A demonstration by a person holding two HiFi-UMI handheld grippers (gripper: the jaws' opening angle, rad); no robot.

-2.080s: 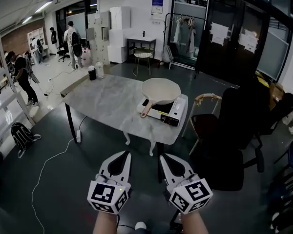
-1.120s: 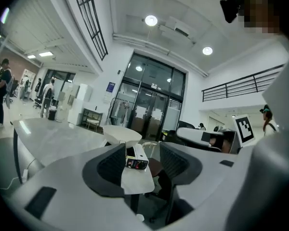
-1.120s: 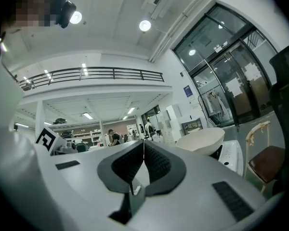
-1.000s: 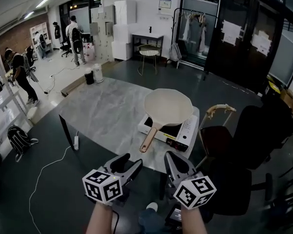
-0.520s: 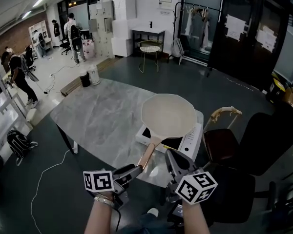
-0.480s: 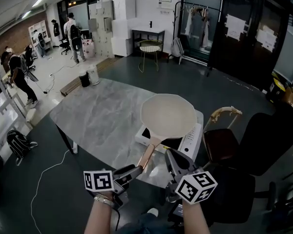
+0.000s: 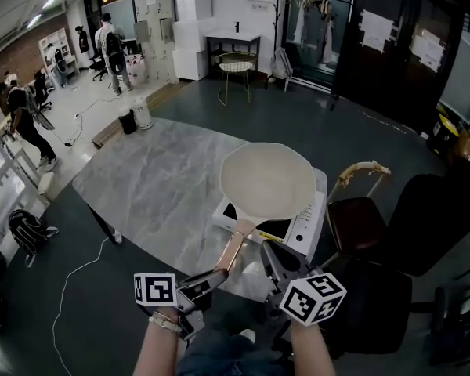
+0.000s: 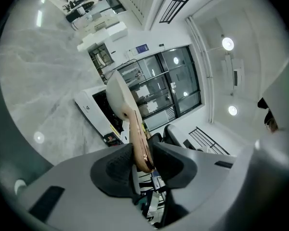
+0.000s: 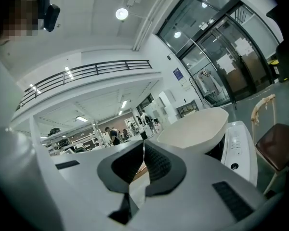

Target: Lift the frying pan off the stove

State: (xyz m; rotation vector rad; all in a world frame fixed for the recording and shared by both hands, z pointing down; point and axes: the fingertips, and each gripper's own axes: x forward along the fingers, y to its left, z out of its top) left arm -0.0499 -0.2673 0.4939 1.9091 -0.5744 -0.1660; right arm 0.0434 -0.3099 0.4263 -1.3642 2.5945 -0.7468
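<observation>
A cream frying pan (image 7: 266, 180) sits on a white portable stove (image 7: 305, 229) at the near right end of the marble table (image 7: 141, 186). Its copper-brown handle (image 7: 231, 251) points toward me. My left gripper (image 7: 215, 278), turned on its side, is at the handle's end. In the left gripper view the handle (image 8: 137, 138) lies between the closing jaws, and both pads touch it. My right gripper (image 7: 268, 252) hovers just right of the handle, shut and empty. The right gripper view shows the pan (image 9: 195, 129) and the stove (image 9: 238, 148) ahead of its closed pads.
A brown-seated chair (image 7: 359, 219) and a black office chair (image 7: 442, 218) stand right of the table. The table's left half is bare marble. A stool (image 7: 233, 65) and white cabinets (image 7: 189, 22) stand at the back, with people far left (image 7: 19, 112).
I have come closer to the table. The left gripper rolled onto its side, reached the handle's end, and its jaws narrowed around it. The right gripper stayed shut beside it.
</observation>
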